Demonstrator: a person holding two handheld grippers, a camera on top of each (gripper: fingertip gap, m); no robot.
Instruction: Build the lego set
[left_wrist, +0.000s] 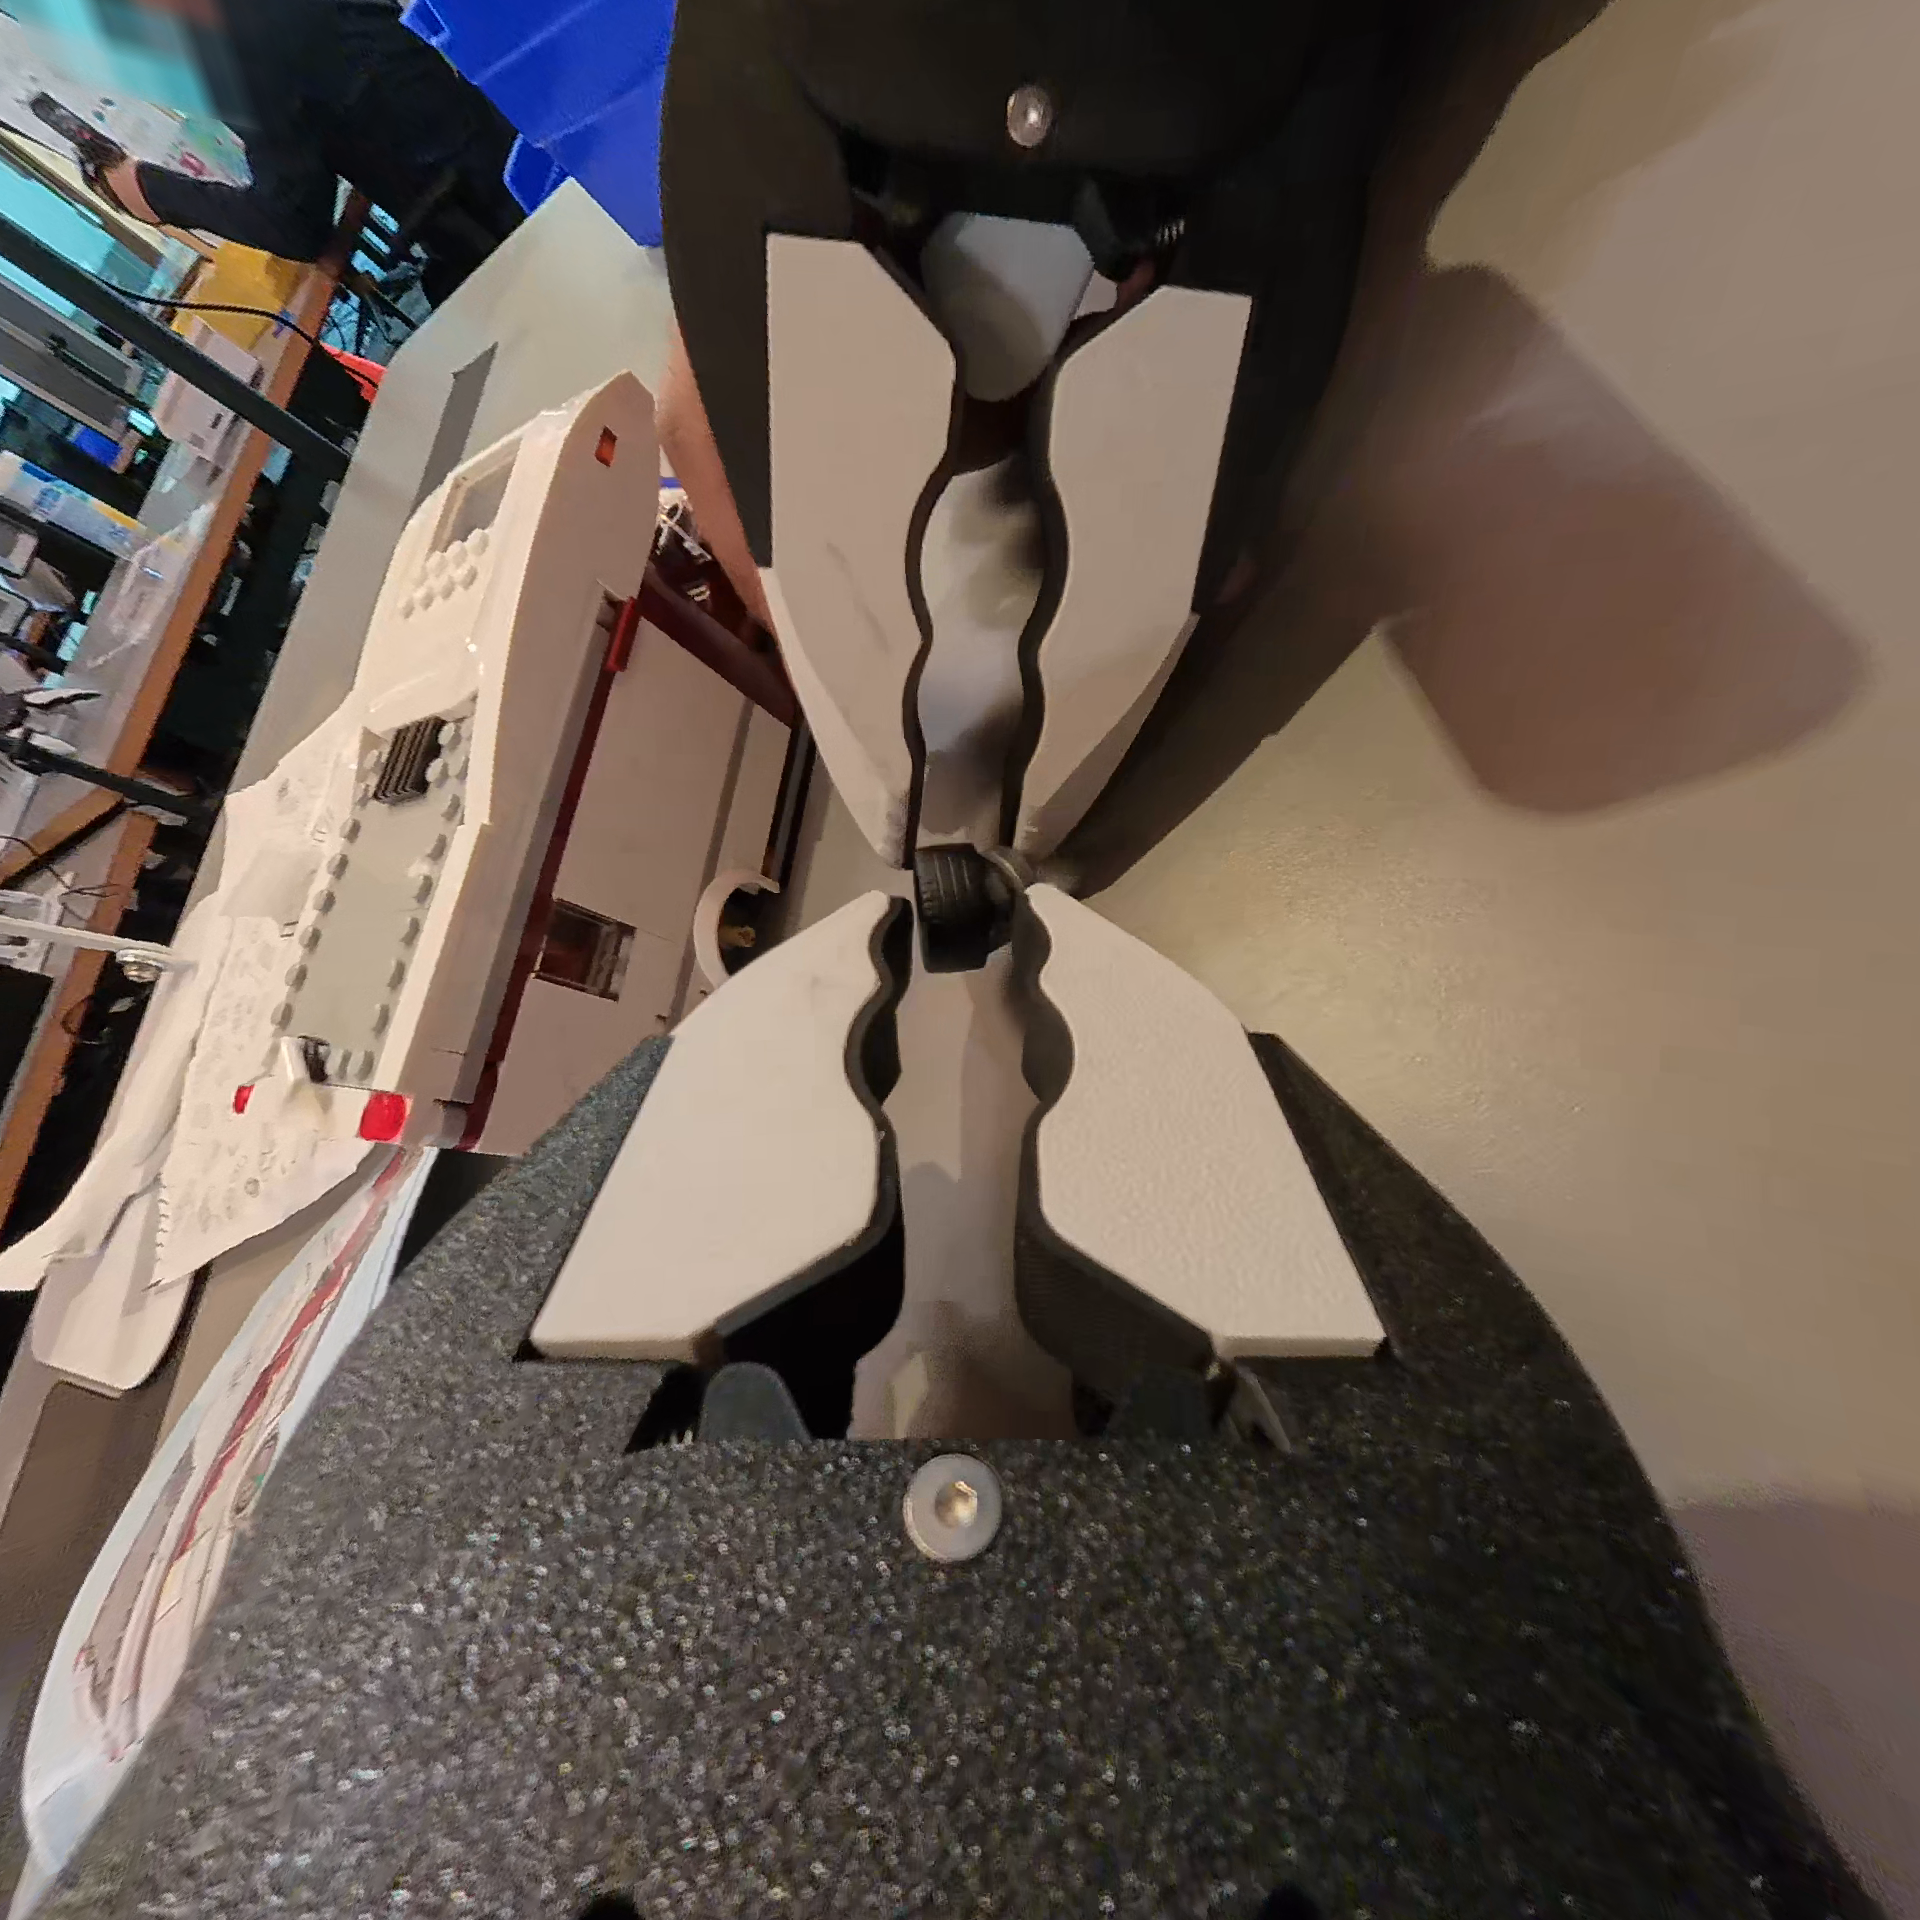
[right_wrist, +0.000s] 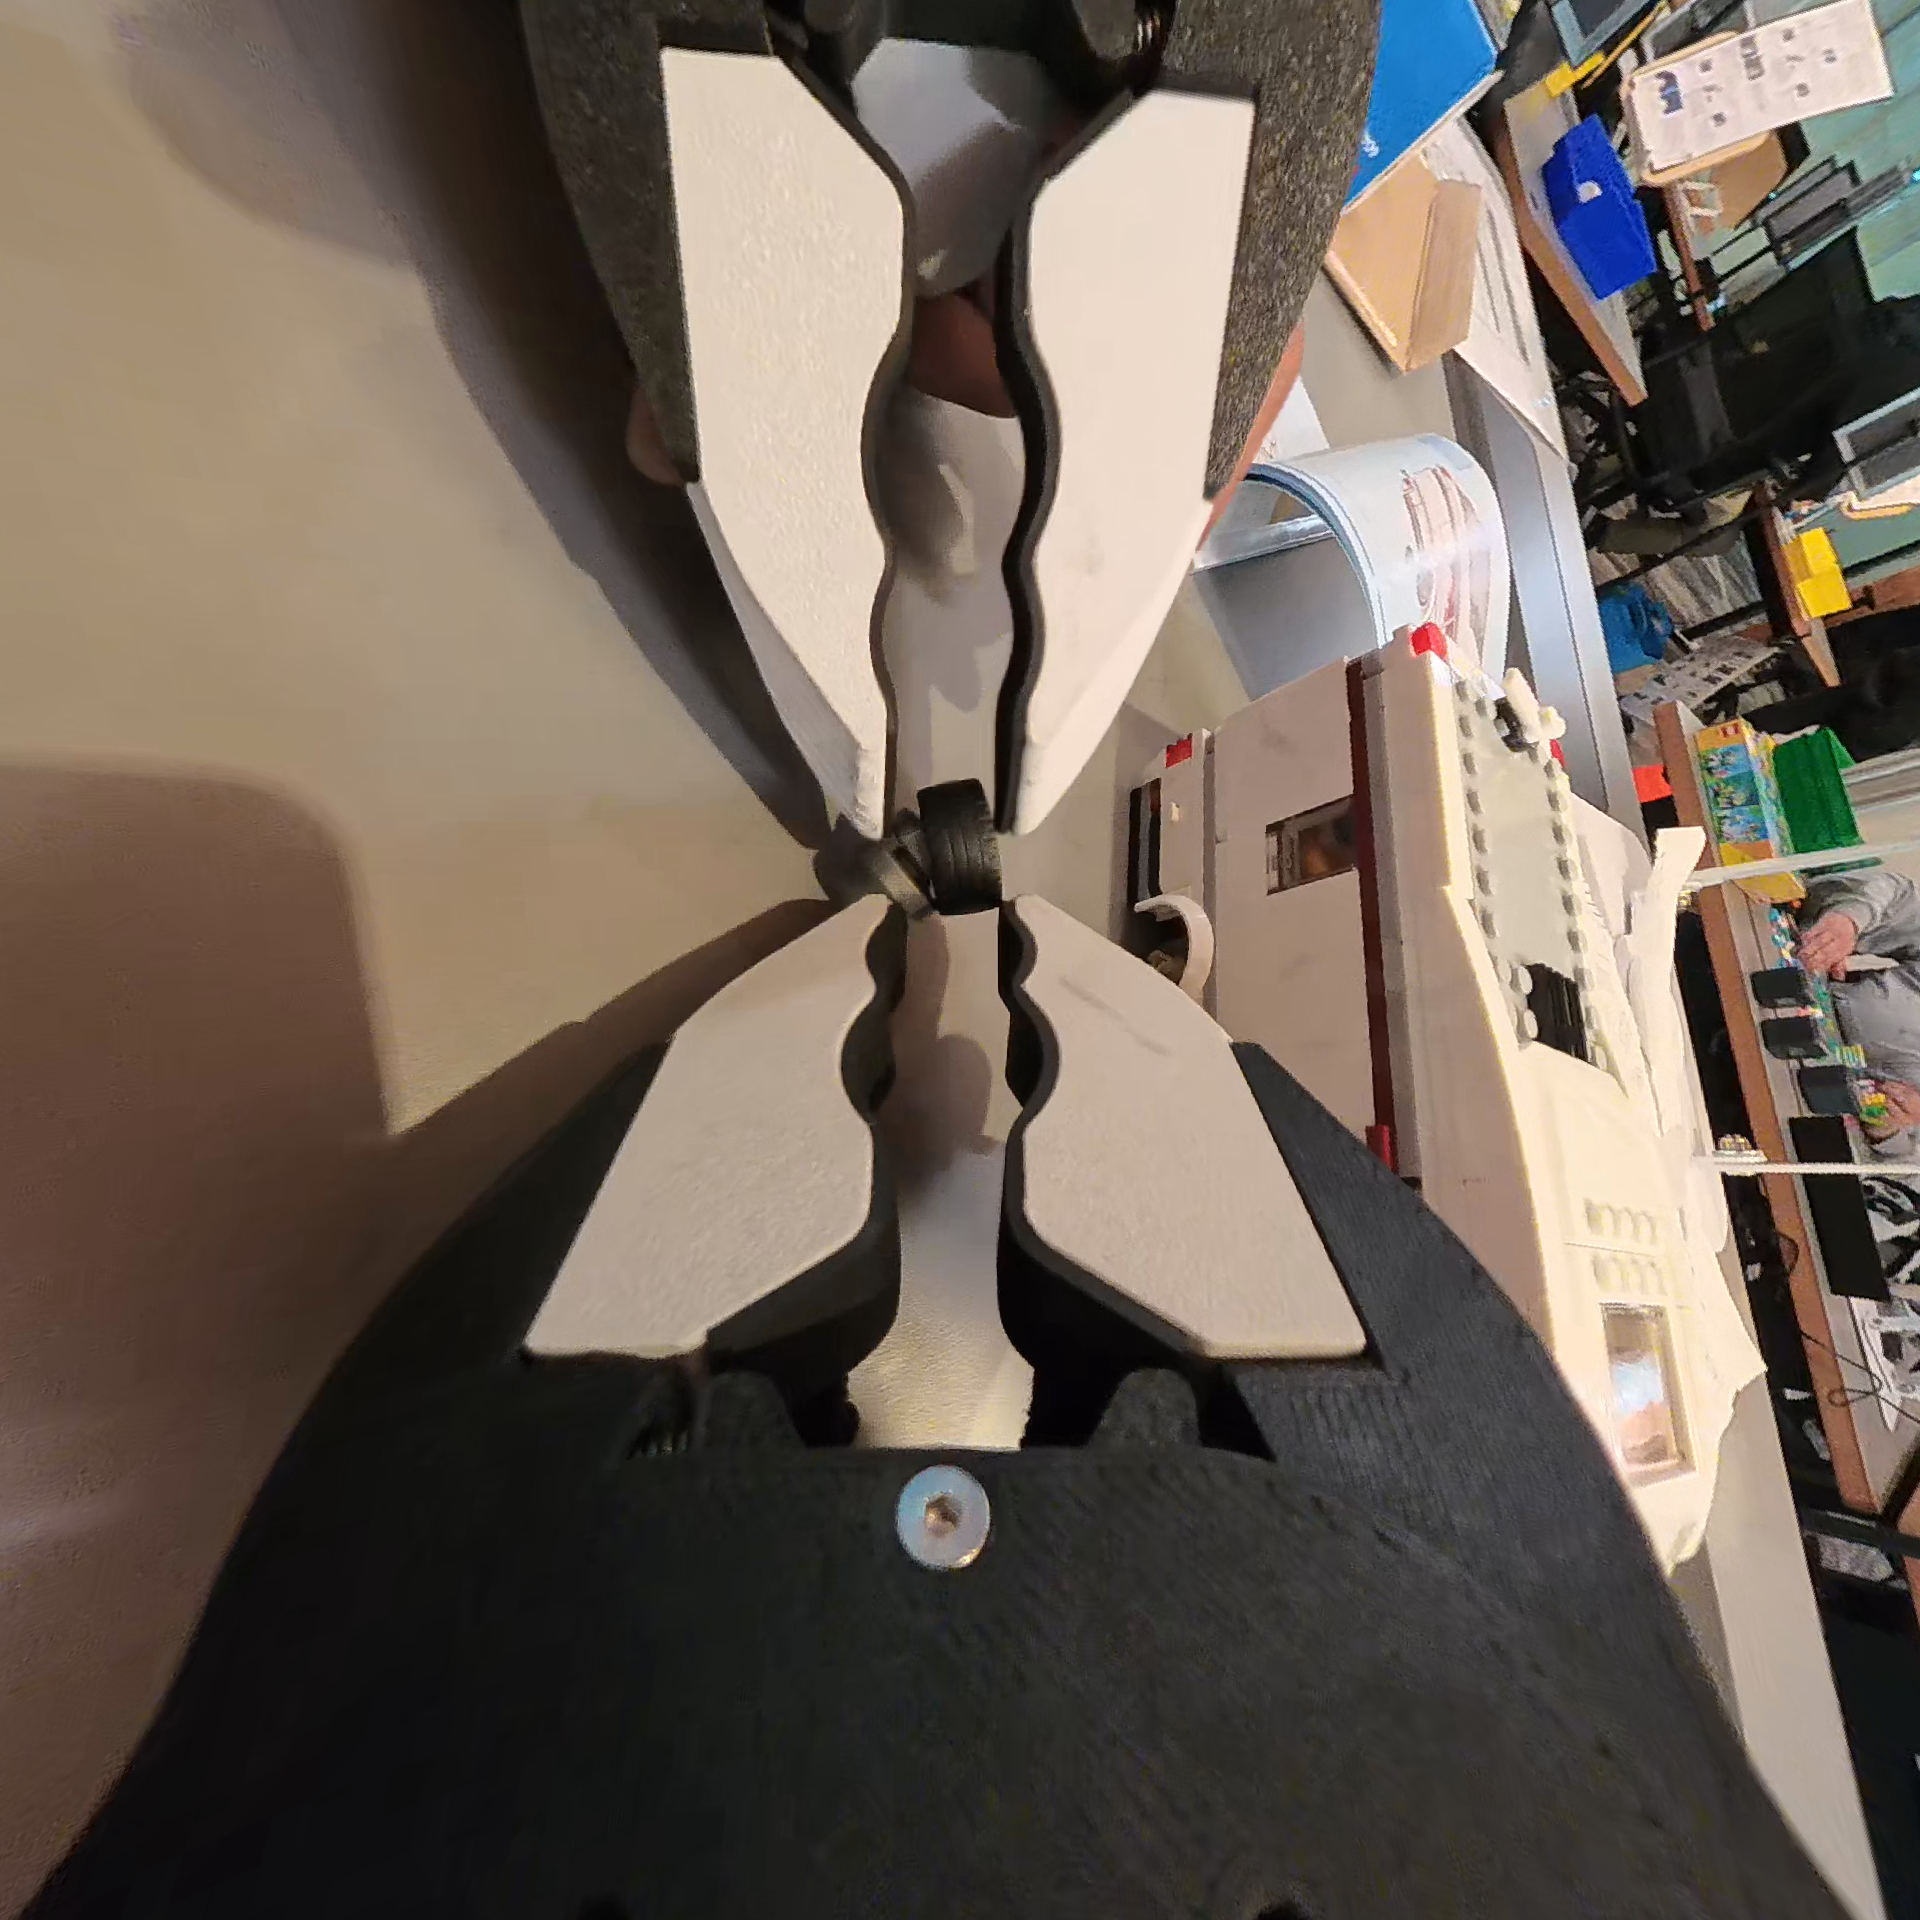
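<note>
I had the two tools nose to nose above the pale worktop (left_wrist: 1455, 1039), tips almost meeting, with one small part between them: a black toy tyre (left_wrist: 951, 909) with a grey hub piece (right_wrist: 878, 868) sticking out of one side. It was clear of the surface, in the air where the four fingertips converged.

The left hand-held gripper (left_wrist: 961, 914) was closed down to a narrow gap, and the tyre sat between its pads, treads running across the gap, with both pads against its sides. The right hand-held gripper (right_wrist: 951, 920) was just as narrow and came in from the opposite side. Its tips reached the tyre's far edge and the hub, but I could not tell whether they were pressing on anything or merely lying alongside.

Both cameras were rolled over on their sides, so the worktop stood like a wall. Each tool pointed straight along the other's axis, fingers level with one another.

Just beside the pair stood a white brick-built model (left_wrist: 468, 831) with dark red trim and studded grey plates, resting on crumpled printed paper, with a printed booklet (left_wrist: 208, 1507) near it. Neither gripper touched these.
</note>
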